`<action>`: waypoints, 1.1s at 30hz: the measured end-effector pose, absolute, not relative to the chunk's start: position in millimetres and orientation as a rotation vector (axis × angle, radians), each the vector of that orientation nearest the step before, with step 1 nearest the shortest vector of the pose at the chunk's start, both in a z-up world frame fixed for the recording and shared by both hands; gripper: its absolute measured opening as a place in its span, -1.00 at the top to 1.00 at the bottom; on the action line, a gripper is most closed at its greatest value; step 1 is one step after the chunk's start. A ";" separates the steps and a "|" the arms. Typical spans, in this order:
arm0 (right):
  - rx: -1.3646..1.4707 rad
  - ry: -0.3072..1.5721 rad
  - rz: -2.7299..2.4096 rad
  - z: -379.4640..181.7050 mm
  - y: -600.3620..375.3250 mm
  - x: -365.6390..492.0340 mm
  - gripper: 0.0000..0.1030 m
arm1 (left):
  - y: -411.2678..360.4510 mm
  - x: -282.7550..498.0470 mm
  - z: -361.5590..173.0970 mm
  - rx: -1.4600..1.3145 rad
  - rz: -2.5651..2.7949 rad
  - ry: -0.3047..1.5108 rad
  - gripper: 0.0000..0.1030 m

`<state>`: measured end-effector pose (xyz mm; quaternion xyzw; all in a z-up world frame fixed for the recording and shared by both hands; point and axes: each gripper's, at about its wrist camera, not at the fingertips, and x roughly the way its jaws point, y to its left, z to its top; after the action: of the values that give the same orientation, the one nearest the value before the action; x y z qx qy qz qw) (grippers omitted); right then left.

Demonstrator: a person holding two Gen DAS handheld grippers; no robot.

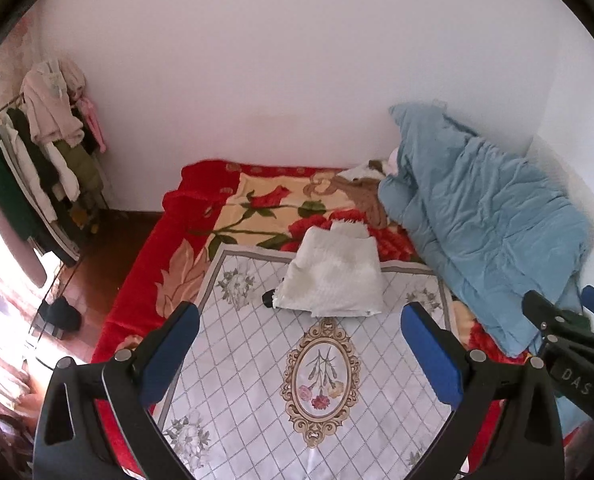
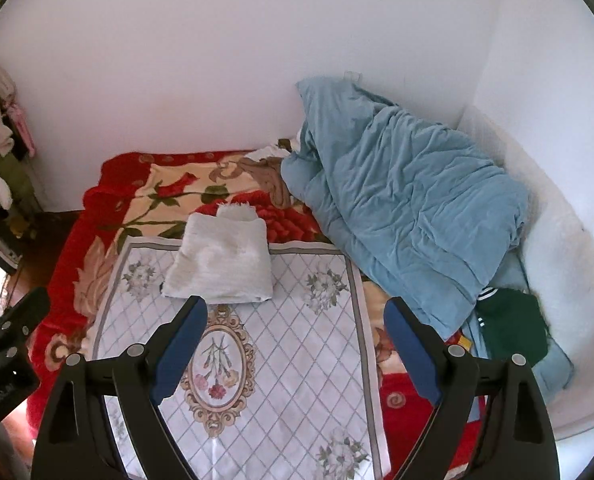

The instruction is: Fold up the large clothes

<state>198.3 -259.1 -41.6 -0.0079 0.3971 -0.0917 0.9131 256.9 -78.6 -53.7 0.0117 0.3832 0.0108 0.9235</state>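
Folded garment: one white fluffy folded garment (image 1: 333, 276) lay on the white quilted mat with a floral oval medallion (image 1: 257, 380), at the mat's far edge, partly over the red floral blanket (image 1: 145, 280).
Long axis: it ran roughly across the mat, left to right; a narrower fold end pointed away toward the wall.
Left gripper (image 1: 301, 344): released, blue pads wide apart, nothing between them.
Right gripper (image 2: 297, 336): likewise spread wide, empty, above the mat.
Counts: one folded garment, one mat, one blanket, one crumpled light-blue quilt (image 2: 409, 208), one dark green garment (image 2: 513, 328) beside it, two grippers.
Rack: a clothes rack with hanging garments (image 1: 45, 152) stood at left; their number could not be told.
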 end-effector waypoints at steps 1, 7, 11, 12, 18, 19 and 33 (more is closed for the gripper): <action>-0.018 0.805 -0.187 -33.3 -258.0 188.9 -0.77 | -79.3 253.1 -49.6 0.027 0.019 0.781 -1.00; -0.013 0.798 -0.170 -8.4 -256.4 156.3 -0.77 | -79.3 225.9 -32.3 0.031 0.015 0.767 -1.00; -0.025 0.778 -0.167 2.0 -254.7 140.4 -0.77 | -78.4 214.2 -27.3 0.024 0.023 0.759 -1.00; -0.027 0.776 -0.166 3.8 -254.2 137.9 -0.77 | -77.6 210.9 -26.5 0.017 0.025 0.756 -1.00; -0.034 0.758 -0.165 12.3 -251.5 123.3 -0.77 | -77.5 196.3 -22.6 0.014 0.037 0.742 -1.00; -0.036 0.757 -0.163 13.0 -251.0 122.8 -0.77 | -77.7 194.8 -21.9 0.012 0.038 0.741 -1.00; -0.025 0.762 -0.149 12.6 -252.1 113.2 -0.88 | -77.8 184.9 -17.0 0.003 0.047 0.722 -1.00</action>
<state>113.2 -252.1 12.6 -0.0123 0.3715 -0.0724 0.9255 184.9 -77.8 -17.0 0.0012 0.3531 0.0229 0.9353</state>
